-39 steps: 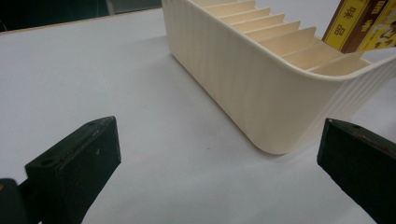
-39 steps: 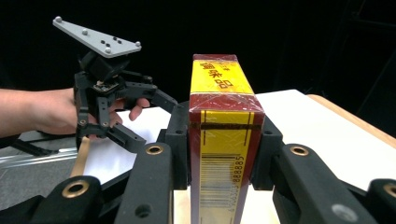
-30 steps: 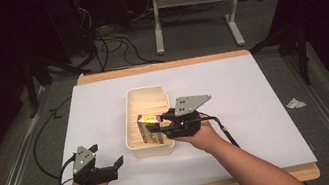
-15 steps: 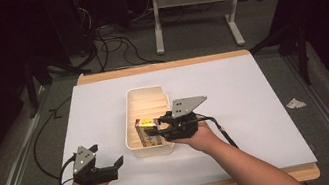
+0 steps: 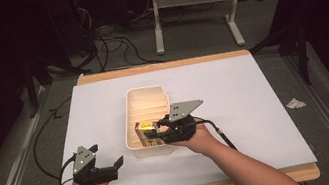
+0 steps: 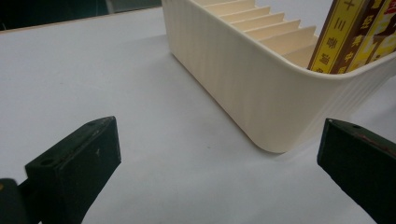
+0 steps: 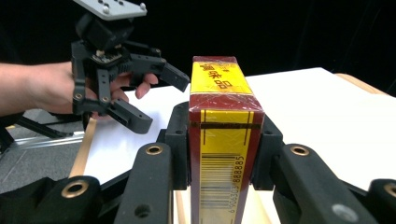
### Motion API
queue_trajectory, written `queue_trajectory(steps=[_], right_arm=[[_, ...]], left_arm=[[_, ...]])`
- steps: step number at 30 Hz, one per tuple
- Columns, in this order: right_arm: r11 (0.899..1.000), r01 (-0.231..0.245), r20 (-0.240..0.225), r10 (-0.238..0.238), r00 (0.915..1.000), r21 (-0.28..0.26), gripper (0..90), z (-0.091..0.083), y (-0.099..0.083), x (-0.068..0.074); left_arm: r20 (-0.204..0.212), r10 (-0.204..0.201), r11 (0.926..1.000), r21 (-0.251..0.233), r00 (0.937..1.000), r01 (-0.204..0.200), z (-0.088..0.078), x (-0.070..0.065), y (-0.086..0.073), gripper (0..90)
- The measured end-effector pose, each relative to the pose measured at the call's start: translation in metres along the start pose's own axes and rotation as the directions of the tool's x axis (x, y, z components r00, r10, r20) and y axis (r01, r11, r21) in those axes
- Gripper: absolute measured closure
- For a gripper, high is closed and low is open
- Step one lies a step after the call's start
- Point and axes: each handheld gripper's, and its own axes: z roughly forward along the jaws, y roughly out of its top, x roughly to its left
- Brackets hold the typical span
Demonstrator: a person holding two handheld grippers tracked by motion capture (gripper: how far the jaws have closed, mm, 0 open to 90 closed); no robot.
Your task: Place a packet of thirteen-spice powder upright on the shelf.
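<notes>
A cream slotted bin [image 5: 144,91] stands mid-table. My right gripper [image 5: 151,134] reaches over its near end from the right, shut on a yellow and dark red box [image 5: 145,126]. In the right gripper view the pads [image 7: 180,140] press both sides of the upright box [image 7: 224,121], whose barcode faces the camera. The left gripper view has the box [image 6: 345,37] standing slightly tilted inside the near end of the bin [image 6: 243,84]. My left gripper [image 5: 107,155] rests open near the table's front left, a little short of the bin, with nothing between its jaws [image 6: 219,135].
White paper [image 5: 254,97] covers the wooden table. A crumpled scrap [image 5: 296,103] lies on the floor at the right. Cables [image 5: 107,36] and a desk frame [image 5: 188,2] stand beyond the far edge. The other hand's open gripper [image 7: 163,102] faces the right gripper view.
My right gripper with the box has shifted very slightly toward the near end of the bin. The left gripper has stayed put.
</notes>
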Motion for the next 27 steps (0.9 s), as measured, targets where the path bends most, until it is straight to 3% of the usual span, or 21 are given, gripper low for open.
queue_trajectory(steps=[17, 27], right_arm=[[0.999, -0.014, 0.009, 0.014, 0.9999, 0.030, 67.8, 0.009, -0.017, -0.001], [0.997, -0.004, 0.007, 0.003, 1.0000, 0.076, 65.8, 0.013, -0.022, 0.002]], left_arm=[[-0.013, -0.004, 1.0000, -0.001, 0.9999, 0.004, -0.006, 0.003, 0.000, 0.3], [-0.012, -0.008, 1.0000, -0.001, 0.9999, 0.008, -0.005, 0.003, 0.000, 0.3]])
